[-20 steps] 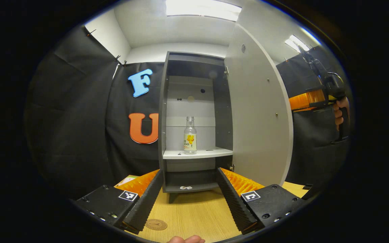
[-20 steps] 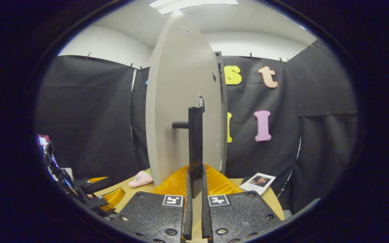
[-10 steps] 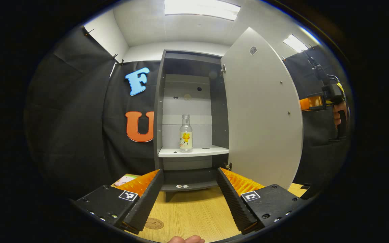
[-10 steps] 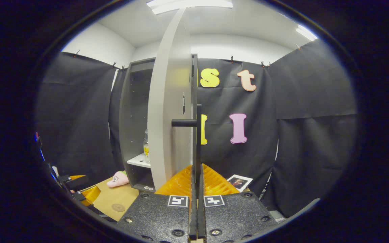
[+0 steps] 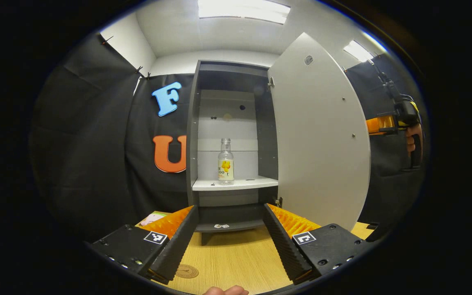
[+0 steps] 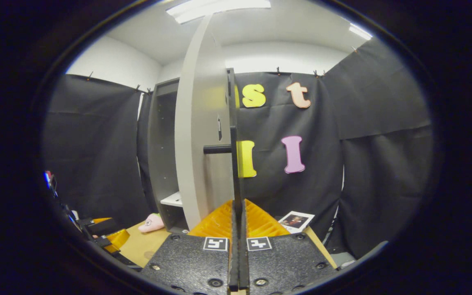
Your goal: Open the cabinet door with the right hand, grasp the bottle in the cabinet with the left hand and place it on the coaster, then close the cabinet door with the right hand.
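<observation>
A clear bottle (image 5: 225, 161) with a yellow label stands upright on the white shelf (image 5: 236, 184) inside the open grey cabinet (image 5: 191, 135). The white door (image 5: 318, 135) stands swung out to the right. My left gripper (image 5: 230, 241) is open over the wooden table, well short of the cabinet and aimed at the bottle. A round brown coaster (image 5: 187, 271) lies on the table by its left finger. In the right gripper view the door (image 6: 197, 135) is nearly edge-on, and my right gripper (image 6: 238, 209) is shut on its black handle (image 6: 234, 172).
A pink toy (image 6: 150, 223) lies on the table left of the cabinet foot. A photo card (image 6: 295, 220) rests at the table's right rear. The right gripper (image 5: 383, 125) and the hand (image 5: 414, 141) holding it show beyond the door's edge. The wooden table (image 5: 236, 258) stretches before the cabinet.
The door has swung wider open, pulled by my right gripper on the handle. The left gripper has crept slightly forward and stays open.
</observation>
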Tool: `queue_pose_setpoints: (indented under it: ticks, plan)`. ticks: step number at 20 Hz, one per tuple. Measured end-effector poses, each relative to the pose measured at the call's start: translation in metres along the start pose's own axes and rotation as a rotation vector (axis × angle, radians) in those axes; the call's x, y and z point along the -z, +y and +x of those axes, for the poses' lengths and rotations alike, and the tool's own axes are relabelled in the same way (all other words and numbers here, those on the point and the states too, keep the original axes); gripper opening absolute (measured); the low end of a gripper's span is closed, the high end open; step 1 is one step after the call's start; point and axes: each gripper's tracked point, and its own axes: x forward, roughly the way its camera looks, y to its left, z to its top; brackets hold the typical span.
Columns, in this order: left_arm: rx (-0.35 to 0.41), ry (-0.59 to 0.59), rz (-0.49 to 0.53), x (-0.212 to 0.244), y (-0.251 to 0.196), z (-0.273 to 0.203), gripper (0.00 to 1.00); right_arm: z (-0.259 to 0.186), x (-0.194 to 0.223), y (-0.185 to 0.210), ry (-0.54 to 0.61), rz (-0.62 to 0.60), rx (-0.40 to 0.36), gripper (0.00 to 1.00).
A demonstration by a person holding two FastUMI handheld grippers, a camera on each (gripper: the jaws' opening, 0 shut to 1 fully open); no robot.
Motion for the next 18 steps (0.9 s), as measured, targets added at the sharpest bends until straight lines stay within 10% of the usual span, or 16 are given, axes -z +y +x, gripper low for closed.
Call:
queue_pose_setpoints:
  ticks: [11, 14, 18]
  plan:
    - [-0.053, 0.008, -0.002, 0.003, 0.014, 0.009, 0.95, -0.027, 0.03, -0.024, -0.033, -0.005, 0.003, 0.06]
    - [-0.066, 0.01, 0.003, 0.003, 0.017, 0.013, 0.95, -0.026, 0.037, -0.034, -0.034, -0.055, 0.028, 0.51]
    - [-0.057, -0.003, -0.007, -0.005, 0.015, 0.027, 0.95, -0.017, 0.048, -0.034, -0.013, -0.043, 0.023, 0.79]
